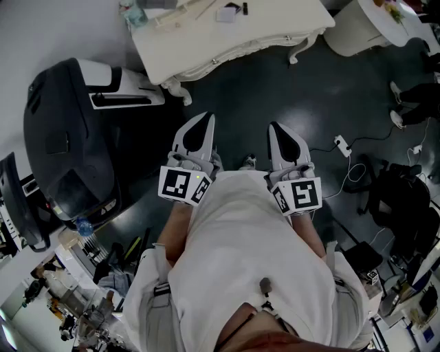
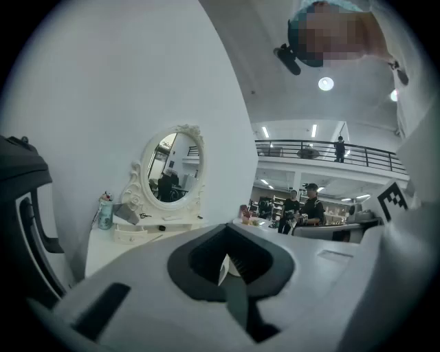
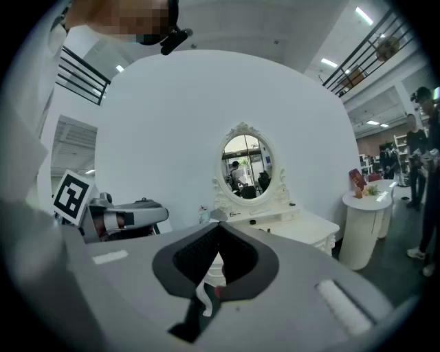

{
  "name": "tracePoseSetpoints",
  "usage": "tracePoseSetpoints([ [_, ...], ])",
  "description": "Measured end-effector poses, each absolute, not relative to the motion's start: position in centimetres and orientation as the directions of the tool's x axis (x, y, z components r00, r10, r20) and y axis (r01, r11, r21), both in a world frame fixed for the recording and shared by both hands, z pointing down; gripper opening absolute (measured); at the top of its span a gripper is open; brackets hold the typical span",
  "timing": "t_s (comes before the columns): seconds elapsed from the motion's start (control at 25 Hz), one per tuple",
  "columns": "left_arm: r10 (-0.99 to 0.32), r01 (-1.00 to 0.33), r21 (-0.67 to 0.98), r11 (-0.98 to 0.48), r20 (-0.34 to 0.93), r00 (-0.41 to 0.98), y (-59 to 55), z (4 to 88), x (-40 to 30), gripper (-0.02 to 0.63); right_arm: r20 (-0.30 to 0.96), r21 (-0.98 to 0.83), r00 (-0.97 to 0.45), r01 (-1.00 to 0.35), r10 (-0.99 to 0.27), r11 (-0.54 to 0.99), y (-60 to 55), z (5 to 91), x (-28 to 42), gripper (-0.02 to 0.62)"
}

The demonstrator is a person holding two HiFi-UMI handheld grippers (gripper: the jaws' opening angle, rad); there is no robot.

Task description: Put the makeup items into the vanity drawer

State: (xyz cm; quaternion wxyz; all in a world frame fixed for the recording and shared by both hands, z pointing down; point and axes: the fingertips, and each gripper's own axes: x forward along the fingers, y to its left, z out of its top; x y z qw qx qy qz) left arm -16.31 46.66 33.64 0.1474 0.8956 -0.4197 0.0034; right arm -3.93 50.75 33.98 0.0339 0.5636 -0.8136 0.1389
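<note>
The makeup items [image 1: 230,10] lay on top of the white vanity [image 1: 275,31], well apart from the person: a pale bottle [image 2: 104,213] at the left end, then a few small dark pieces [image 2: 162,227] in front of the oval mirror [image 2: 172,168]. They were too small to name exactly, but prob. light, hard-shelled, smooth plastic or glass — easy to lift, apt to slip or roll, and the bottle could tip. I'd take the bottle across its body, low down, and the small bits across their narrow width, w/ a gentle squeeze. Which drawer was meant, and whether it stood open, I couldn't tell from there.

The left gripper [image 1: 203,122] was held out in front of the chest, roughly level, jaws fully together w/ nothing between them. The right gripper [image 1: 278,134], just beside it, looked the same — tips meeting, empty. Neither touched anything; only dark floor [image 1: 330,96] lay under them.
</note>
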Motion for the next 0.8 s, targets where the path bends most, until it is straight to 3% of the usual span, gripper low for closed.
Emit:
tracePoseSetpoints([
  [0.36, -0.791, -0.801, 0.219, -0.557, 0.154, 0.592, 57.0, 34.5, -10.5, 0.006, 0.195, -0.198, -0.471, -0.878, -0.86, 0.436, 56.4, 34.5, 0.5, 0.005],
  [0.8, -0.801, -0.8, 0.191, -0.569, 0.093, 0.592, 58.2, 33.2, -8.4, 0.006, 0.17, -0.172, -0.432, -0.898, -0.886, 0.405, 60.2, 33.7, 3.7, 0.005],
])
